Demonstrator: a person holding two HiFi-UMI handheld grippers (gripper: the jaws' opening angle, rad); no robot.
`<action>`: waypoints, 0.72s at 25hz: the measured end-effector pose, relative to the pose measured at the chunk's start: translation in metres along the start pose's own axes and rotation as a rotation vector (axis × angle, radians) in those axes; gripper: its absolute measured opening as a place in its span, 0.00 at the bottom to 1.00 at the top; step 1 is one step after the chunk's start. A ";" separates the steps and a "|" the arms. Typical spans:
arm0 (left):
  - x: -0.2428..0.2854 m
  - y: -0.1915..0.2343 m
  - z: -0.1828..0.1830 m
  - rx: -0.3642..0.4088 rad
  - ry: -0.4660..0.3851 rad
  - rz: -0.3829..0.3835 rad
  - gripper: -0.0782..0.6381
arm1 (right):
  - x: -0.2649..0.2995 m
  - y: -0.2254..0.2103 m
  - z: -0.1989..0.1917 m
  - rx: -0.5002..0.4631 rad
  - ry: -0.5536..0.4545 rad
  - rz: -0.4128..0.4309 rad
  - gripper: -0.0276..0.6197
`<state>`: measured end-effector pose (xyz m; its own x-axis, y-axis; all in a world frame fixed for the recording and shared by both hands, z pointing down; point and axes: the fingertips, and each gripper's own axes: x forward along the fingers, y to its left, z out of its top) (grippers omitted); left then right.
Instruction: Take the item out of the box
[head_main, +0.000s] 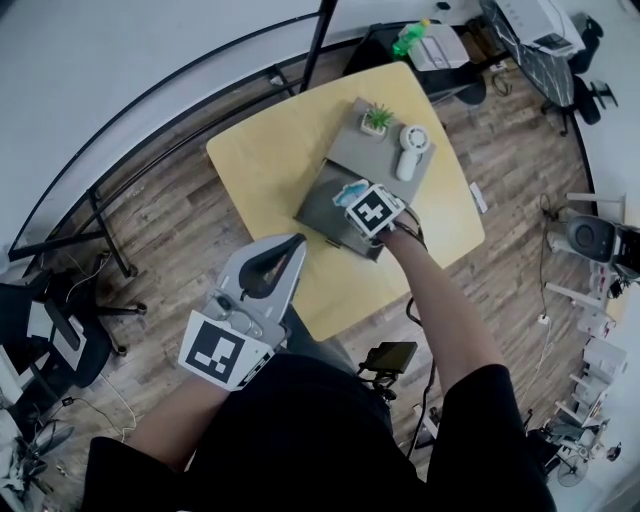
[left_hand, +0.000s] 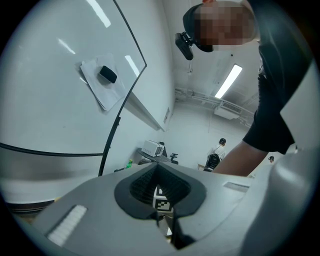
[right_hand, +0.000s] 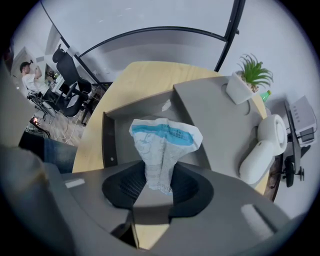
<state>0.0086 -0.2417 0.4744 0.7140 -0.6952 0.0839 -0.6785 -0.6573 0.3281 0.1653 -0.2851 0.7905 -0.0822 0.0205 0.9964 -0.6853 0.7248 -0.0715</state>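
Right gripper view: hand-held gripper (right_hand: 159, 182) pinches packet (right_hand: 164, 142) over the open box (right_hand: 106, 140).

This looks like an open-plan office used as a test lab. A wood-plank floor (head_main: 170, 250) runs under a curved partition wall (head_main: 90, 60) with black rails, and a rounded yellow table (head_main: 270, 170) stands in the middle. Black swivel chairs (right_hand: 70, 75) sit by desks at the far side, where a person (right_hand: 30, 72) is seated. A printer-like machine (head_main: 535, 25) rests on a side desk. A fan (head_main: 590, 237) stands on the floor, a black eraser (left_hand: 107, 74) sticks to a white board panel, and a strip light (left_hand: 229, 80) glows overhead
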 end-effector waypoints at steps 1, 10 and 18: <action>-0.001 -0.001 0.002 0.000 -0.005 -0.002 0.11 | -0.008 -0.002 0.002 -0.008 -0.010 -0.018 0.26; 0.009 -0.014 0.021 0.013 -0.041 -0.049 0.11 | -0.095 -0.012 0.016 -0.060 -0.112 -0.119 0.26; 0.019 -0.034 0.042 0.049 -0.057 -0.097 0.11 | -0.206 0.005 0.041 -0.139 -0.353 -0.247 0.26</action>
<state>0.0380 -0.2452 0.4251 0.7668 -0.6419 -0.0001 -0.6152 -0.7349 0.2853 0.1492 -0.3145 0.5834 -0.1865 -0.3837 0.9044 -0.6138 0.7643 0.1977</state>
